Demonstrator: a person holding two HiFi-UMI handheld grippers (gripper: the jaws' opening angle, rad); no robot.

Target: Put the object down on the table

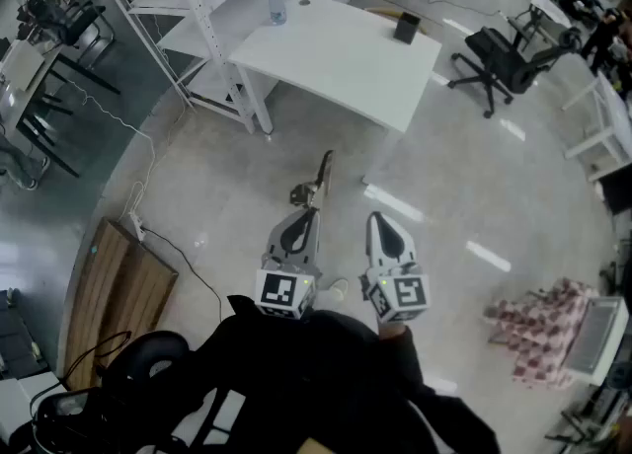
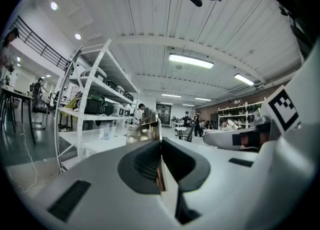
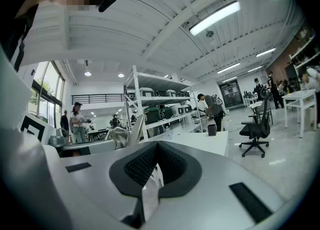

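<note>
My left gripper (image 1: 307,215) is shut on a slim metal utensil (image 1: 319,183) whose dark handle sticks forward and up over the floor. In the left gripper view its shiny head (image 2: 142,132) shows just past the closed pads (image 2: 150,161). My right gripper (image 1: 381,221) hangs beside it, shut with nothing between its pads (image 3: 142,164). From the right gripper view the utensil (image 3: 122,136) shows off to the left. The white table (image 1: 341,59) stands ahead, well beyond both grippers.
On the table are a plastic bottle (image 1: 277,6) and a small black box (image 1: 406,27). A white shelving rack (image 1: 200,10) stands to its left, a black office chair (image 1: 506,57) to its right. A wooden board (image 1: 107,294) and cables lie on the floor at left.
</note>
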